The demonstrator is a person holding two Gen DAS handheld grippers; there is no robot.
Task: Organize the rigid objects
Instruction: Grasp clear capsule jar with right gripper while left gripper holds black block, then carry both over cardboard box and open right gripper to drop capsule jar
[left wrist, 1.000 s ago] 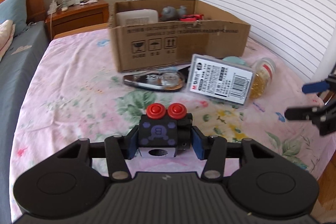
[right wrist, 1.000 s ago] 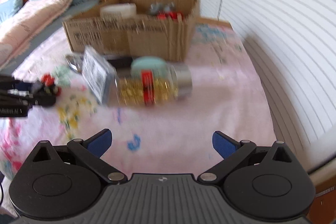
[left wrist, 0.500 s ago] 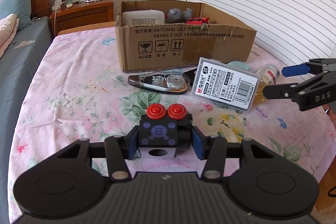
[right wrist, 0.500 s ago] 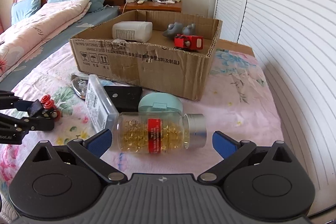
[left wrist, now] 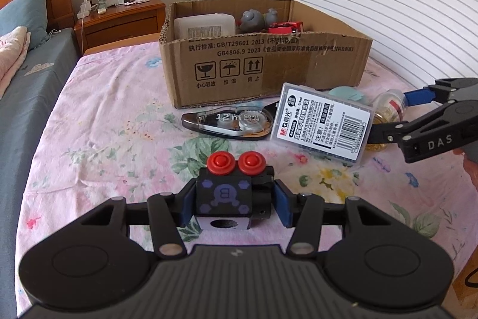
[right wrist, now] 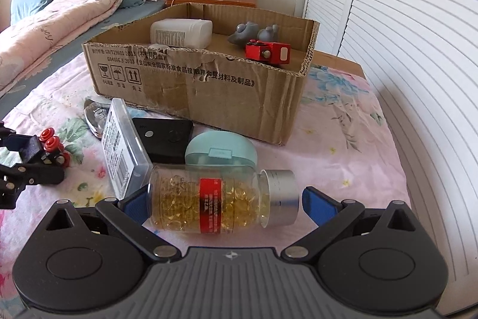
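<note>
My left gripper is shut on a black toy block with two red knobs, just above the flowered bedsheet; it also shows in the right wrist view. My right gripper is open, its blue pads on either side of a lying clear bottle of yellow capsules with a silver cap. The pads do not press it. An open cardboard box stands behind, holding a white bottle, grey figures and a red toy car.
On the sheet before the box lie a clear plastic case with a barcode label, a correction tape dispenser, a black flat device and a mint green case. White shutter doors run along the right. A wooden nightstand stands behind.
My right gripper has moved forward and down until its open fingers flank the capsule bottle. My left gripper has kept hold of the toy block with little movement.
</note>
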